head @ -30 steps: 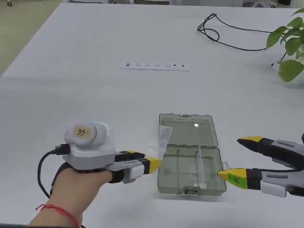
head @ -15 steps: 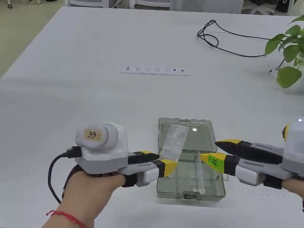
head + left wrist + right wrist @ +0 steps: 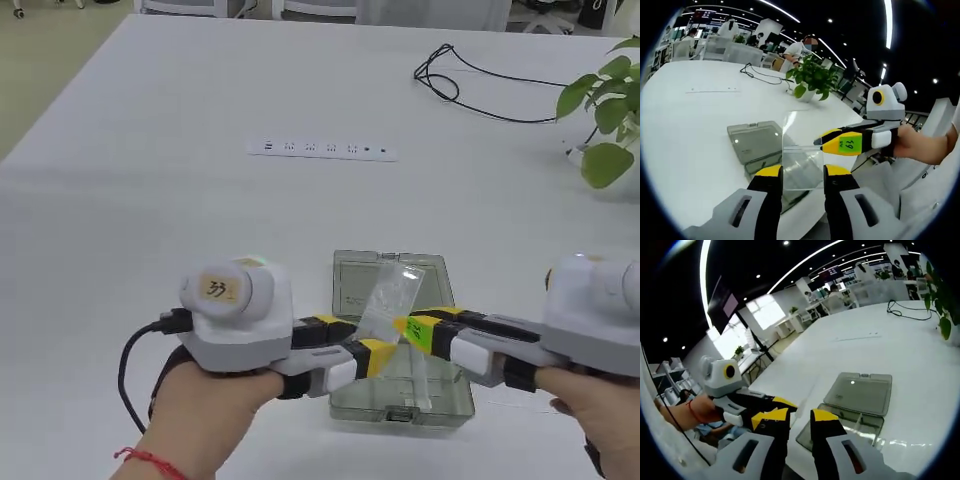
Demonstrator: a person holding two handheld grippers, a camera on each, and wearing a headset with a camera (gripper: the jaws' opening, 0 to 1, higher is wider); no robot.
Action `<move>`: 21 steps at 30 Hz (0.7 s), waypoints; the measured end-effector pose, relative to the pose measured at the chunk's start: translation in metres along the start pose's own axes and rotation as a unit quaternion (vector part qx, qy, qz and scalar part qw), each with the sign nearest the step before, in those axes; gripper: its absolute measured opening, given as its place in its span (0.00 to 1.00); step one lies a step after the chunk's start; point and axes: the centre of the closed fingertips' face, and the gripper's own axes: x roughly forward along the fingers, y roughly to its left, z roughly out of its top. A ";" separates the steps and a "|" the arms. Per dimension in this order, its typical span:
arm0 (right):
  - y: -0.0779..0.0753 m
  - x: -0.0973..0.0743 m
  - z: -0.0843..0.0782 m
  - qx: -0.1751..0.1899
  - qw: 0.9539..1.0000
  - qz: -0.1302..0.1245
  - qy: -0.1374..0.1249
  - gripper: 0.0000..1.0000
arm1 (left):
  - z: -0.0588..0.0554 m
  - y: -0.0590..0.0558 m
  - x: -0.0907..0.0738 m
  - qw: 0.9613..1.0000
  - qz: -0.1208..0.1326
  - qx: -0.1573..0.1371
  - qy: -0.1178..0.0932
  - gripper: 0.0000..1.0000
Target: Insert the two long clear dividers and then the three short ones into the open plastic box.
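Clear divider [image 3: 801, 150] sits clamped in the left claw [image 3: 802, 172], tilted just above the open plastic box [image 3: 447, 398] on the table [image 3: 150, 200]. Right claw [image 3: 410, 328] touches the divider's edge; its grip cannot be determined.

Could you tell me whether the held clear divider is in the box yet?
Out. The left hand-held gripper holds the clear divider tilted above the open box, not seated in it.

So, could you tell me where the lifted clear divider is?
In the head view, the clear divider is held in the left gripper above the open box, right gripper beside it.
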 end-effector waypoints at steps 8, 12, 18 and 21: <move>0.001 0.005 -0.001 0.028 1.000 -0.002 -0.004 0.13 | 0.001 -0.003 0.001 1.000 -0.004 0.014 0.004 0.30; 0.001 0.006 -0.002 0.048 0.999 -0.008 -0.004 0.09 | 0.000 -0.003 0.001 1.000 -0.002 0.021 0.007 0.30; 0.003 0.007 -0.001 0.071 0.997 -0.021 -0.011 0.07 | -0.001 0.004 0.002 0.999 0.011 0.043 0.009 0.21; 0.002 0.007 -0.001 0.071 0.997 -0.024 -0.010 0.06 | 0.002 -0.001 0.002 1.000 -0.004 0.012 -0.005 0.27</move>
